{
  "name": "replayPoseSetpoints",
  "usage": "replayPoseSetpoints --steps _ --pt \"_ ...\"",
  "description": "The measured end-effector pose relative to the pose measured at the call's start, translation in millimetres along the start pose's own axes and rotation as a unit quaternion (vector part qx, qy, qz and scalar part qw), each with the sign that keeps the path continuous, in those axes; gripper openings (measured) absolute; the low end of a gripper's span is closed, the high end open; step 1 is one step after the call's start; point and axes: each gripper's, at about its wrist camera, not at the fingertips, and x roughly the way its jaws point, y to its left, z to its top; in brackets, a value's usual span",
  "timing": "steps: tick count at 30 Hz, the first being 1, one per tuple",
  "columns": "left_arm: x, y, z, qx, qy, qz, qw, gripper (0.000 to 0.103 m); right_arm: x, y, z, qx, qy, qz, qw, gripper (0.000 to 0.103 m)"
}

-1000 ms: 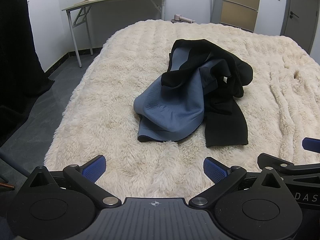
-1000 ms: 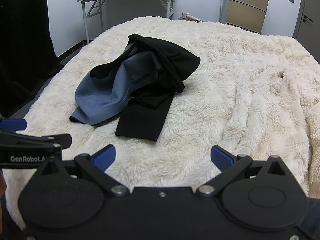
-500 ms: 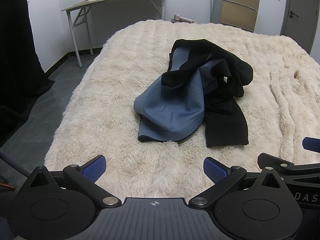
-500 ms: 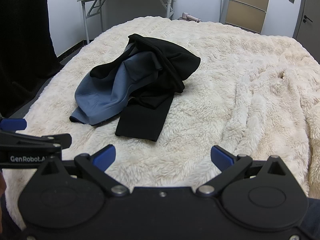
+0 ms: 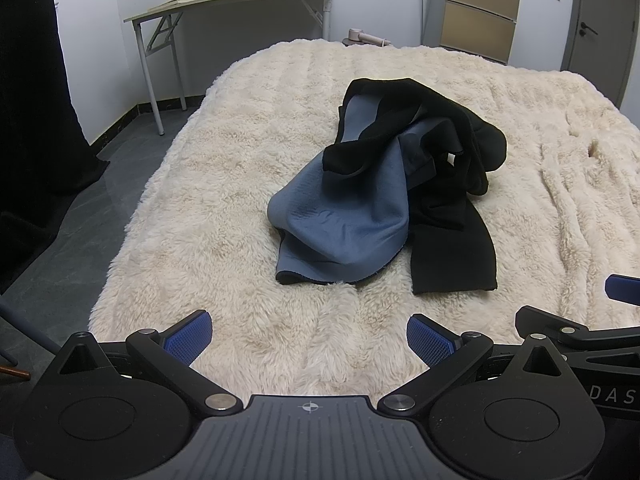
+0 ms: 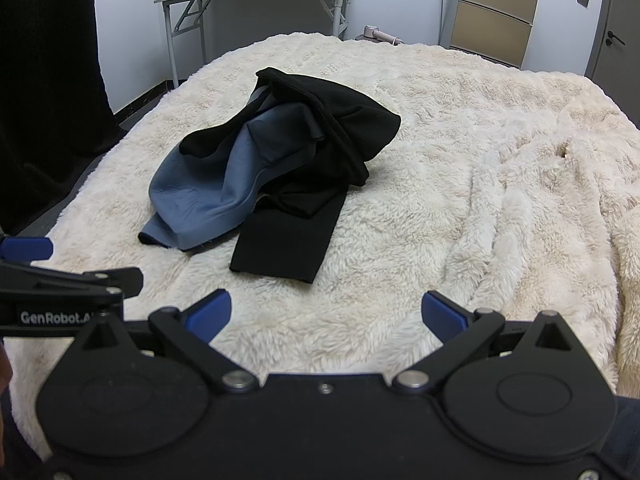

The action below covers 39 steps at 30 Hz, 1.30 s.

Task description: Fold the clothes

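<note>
Clothes: black-and-blue garment (image 5: pixel 384 196) heaped mid-bed (image 5: pixel 224 208), possibly inside-out.
Left tongs (image 5: pixel 308 336): spread wide, empty.
Right tongs (image 6: pixel 326 314): likewise.
Advice: pinch the near hem corners, spread flat first.

The left gripper (image 5: pixel 309 339) is matte black, with two round housings, silver pivot screws, a ribbed grey centre plate bearing a crosshair mark, and blue gridded fingertip pads (image 5: pixel 188 336). The right gripper (image 6: pixel 326 314) is likewise black with silver screws and blue pads (image 6: pixel 442 316). White "GenRobot" lettering marks the left gripper's side.
</note>
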Motion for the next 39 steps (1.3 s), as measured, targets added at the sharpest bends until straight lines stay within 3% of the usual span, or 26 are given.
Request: replayPoseSetpoints --steps 39 --pt "-1.7 1.0 -1.1 0.000 0.001 0.001 1.0000 0.103 -0.2 1.4 -0.4 -0.004 -0.001 -0.003 1.000 0.103"
